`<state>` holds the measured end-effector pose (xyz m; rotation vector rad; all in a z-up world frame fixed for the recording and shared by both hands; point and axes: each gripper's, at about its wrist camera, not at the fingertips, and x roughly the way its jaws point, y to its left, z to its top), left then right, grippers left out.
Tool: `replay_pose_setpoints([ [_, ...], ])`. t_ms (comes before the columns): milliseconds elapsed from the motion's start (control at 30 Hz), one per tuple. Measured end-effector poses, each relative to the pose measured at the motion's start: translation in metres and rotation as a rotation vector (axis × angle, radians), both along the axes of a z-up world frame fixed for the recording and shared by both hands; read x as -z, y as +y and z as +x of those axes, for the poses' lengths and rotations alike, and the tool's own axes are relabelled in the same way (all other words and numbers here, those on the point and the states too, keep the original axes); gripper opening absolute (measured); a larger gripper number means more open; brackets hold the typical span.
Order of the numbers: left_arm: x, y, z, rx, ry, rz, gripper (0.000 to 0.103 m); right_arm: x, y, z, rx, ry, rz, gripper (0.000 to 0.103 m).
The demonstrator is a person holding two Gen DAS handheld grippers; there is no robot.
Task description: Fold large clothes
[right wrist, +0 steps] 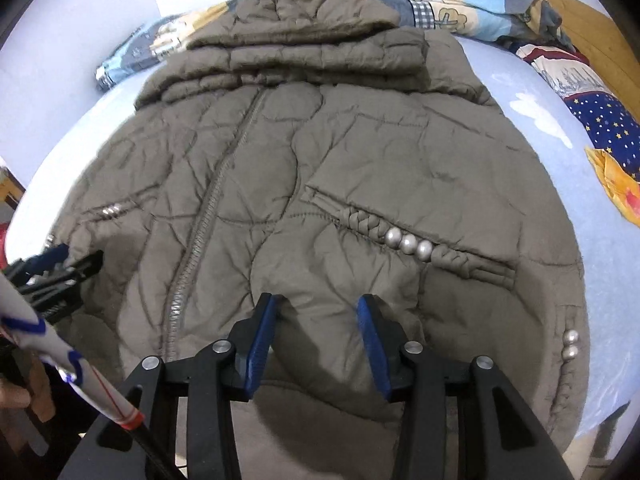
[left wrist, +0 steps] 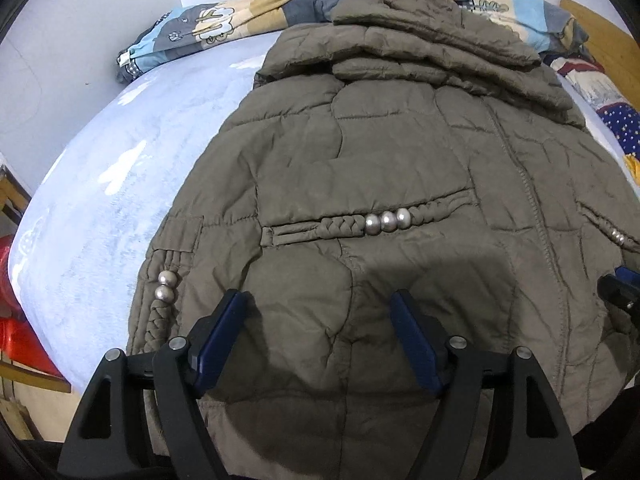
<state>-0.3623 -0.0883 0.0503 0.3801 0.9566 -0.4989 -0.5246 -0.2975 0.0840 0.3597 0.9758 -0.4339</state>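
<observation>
An olive-brown quilted jacket (left wrist: 380, 168) lies front-up on the bed, sleeves folded in and hood (left wrist: 424, 12) bunched at the far end. Its zip (right wrist: 208, 216) runs down the middle, and braided pocket trims carry silver beads (left wrist: 387, 221). My left gripper (left wrist: 318, 300) hovers open over the lower left part of the jacket, near the hem, with only flat fabric under its blue pads. My right gripper (right wrist: 319, 300) stands open, less wide, over the lower right part (right wrist: 360, 184). Each gripper shows at the edge of the other's view: the right gripper (left wrist: 618, 284), the left gripper (right wrist: 60, 264).
A light blue sheet (left wrist: 120, 160) covers the bed. A patchwork quilt (left wrist: 192, 28) is heaped against the white wall at the far end. Star-print bedding (right wrist: 604, 120) and a wooden board (right wrist: 592, 28) lie far right. A red object (left wrist: 16, 320) sits left of the bed. A hand (right wrist: 16, 392) shows lower left.
</observation>
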Motion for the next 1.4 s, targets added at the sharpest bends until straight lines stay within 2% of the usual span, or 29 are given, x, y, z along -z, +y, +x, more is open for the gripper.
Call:
replay_pose_setpoints([
  [100,-0.013,0.008,0.006,-0.020,-0.012,-0.036,0.075,-0.014,-0.009,-0.010,0.030,-0.044,0.003,0.046],
  [200,-0.024,0.026,0.024,-0.095,-0.027,-0.084,0.075,-0.029,-0.032,-0.024,0.110,-0.077,-0.021,0.047],
  [333,-0.014,0.042,0.048,-0.176,0.032,-0.078,0.075,-0.030,-0.058,-0.039,0.199,-0.074,0.007,0.048],
  [400,-0.002,0.043,0.056,-0.181,0.079,-0.059,0.075,-0.017,-0.069,-0.043,0.237,-0.030,0.054,0.048],
  [500,0.001,0.039,0.055,-0.158,0.067,-0.037,0.075,-0.007,-0.071,-0.044,0.227,-0.008,0.091,0.048],
  [633,-0.014,0.054,0.058,-0.171,0.064,-0.086,0.075,-0.023,-0.073,-0.059,0.226,-0.067,0.086,0.048],
  [700,-0.027,0.072,0.062,-0.198,0.057,-0.127,0.075,-0.037,-0.079,-0.077,0.259,-0.093,0.063,0.053],
  [800,-0.038,0.095,0.065,-0.236,0.041,-0.141,0.075,-0.048,-0.091,-0.102,0.325,-0.110,0.034,0.054],
  [867,-0.035,0.111,0.066,-0.248,0.072,-0.153,0.075,-0.049,-0.098,-0.119,0.360,-0.108,0.035,0.055],
  [1000,-0.006,0.133,0.072,-0.273,0.265,-0.237,0.075,-0.031,-0.119,-0.151,0.420,-0.109,0.149,0.055],
  [1100,0.014,0.139,0.076,-0.320,0.355,-0.277,0.075,-0.014,-0.135,-0.167,0.474,-0.124,0.270,0.055],
  [1267,0.016,0.134,0.071,-0.330,0.347,-0.291,0.075,0.000,-0.137,-0.168,0.483,-0.127,0.330,0.056],
  [1400,0.015,0.139,0.060,-0.316,0.346,-0.313,0.075,0.003,-0.131,-0.153,0.430,-0.149,0.396,0.057],
])
